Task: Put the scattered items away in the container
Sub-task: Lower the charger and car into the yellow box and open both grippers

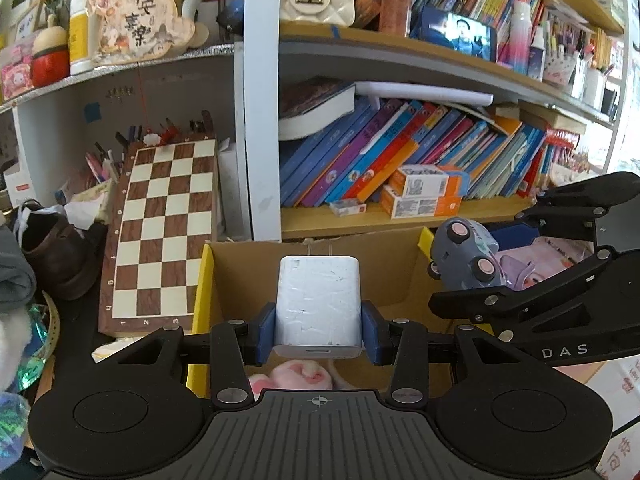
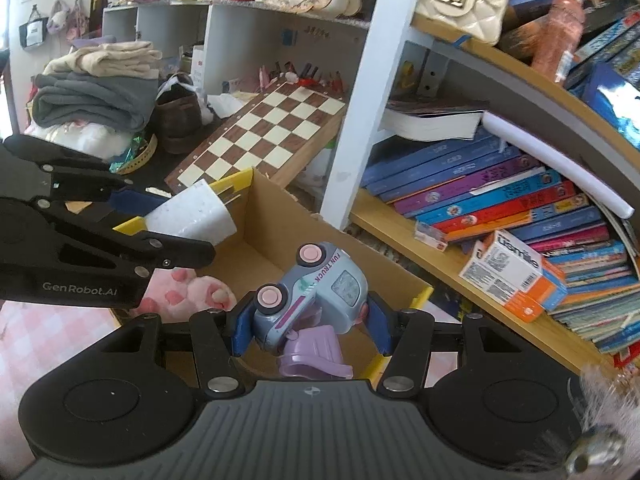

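My left hand-held gripper [image 1: 318, 330] pinches the white charger [image 1: 318, 304] over the cardboard box [image 1: 240, 276]; my right hand-held gripper [image 2: 310, 326] clamps the toy truck [image 2: 316, 288] at the far rim, where it could snag and tumble outside.

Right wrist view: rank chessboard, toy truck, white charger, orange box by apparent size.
1. chessboard
2. toy truck, though nearness to the camera inflates it
3. orange box and white charger look alike; unranked.
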Motion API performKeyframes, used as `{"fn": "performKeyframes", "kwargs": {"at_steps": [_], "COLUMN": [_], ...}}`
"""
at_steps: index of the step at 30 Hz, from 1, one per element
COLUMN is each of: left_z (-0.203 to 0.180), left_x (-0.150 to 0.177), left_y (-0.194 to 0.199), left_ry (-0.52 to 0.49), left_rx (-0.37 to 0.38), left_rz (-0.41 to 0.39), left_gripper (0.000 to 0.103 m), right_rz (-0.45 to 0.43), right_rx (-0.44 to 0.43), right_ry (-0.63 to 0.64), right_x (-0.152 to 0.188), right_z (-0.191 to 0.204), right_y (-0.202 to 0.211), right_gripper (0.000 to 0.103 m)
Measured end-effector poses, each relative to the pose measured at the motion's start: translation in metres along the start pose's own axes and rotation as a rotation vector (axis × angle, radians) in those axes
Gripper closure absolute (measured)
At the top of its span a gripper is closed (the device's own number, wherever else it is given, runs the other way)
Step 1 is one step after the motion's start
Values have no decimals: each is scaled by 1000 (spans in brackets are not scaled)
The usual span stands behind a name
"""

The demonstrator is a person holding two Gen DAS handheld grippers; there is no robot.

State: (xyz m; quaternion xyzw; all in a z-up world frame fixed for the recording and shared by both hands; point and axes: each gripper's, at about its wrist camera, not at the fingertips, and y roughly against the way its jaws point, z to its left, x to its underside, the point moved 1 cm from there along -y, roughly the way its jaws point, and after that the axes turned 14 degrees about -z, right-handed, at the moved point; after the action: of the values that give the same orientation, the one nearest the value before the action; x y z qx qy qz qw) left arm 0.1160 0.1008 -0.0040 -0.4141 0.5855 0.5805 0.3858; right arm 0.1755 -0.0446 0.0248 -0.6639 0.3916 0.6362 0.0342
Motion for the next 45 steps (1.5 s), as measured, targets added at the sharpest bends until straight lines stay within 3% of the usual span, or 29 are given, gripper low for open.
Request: {"fn": "performKeyframes", "kwargs": {"at_steps": [8, 20, 28, 32, 45], "left_z": [10, 19, 22, 22, 14], "left_x": [7, -1, 5, 11, 13], "left_y": [-33, -71, -95, -109, -134], "left_ry": [-50, -165, -180, -170, -274], "left_rx": [23, 32, 44, 42, 65], "left_rz": [106, 202, 269, 306, 375], "left_gripper": [61, 61, 61, 61, 61], "right_rz": [32, 79, 142, 184, 290], "right_rx": [-42, -89, -124, -148, -207], "right_ry": [29, 73, 98, 148, 287], "right_x": [2, 3, 5, 5, 13], "right_z": [1, -5, -10, -9, -4], "right_y": [-32, -75, -103, -119, -156], "right_gripper": [50, 50, 50, 50, 49]}}
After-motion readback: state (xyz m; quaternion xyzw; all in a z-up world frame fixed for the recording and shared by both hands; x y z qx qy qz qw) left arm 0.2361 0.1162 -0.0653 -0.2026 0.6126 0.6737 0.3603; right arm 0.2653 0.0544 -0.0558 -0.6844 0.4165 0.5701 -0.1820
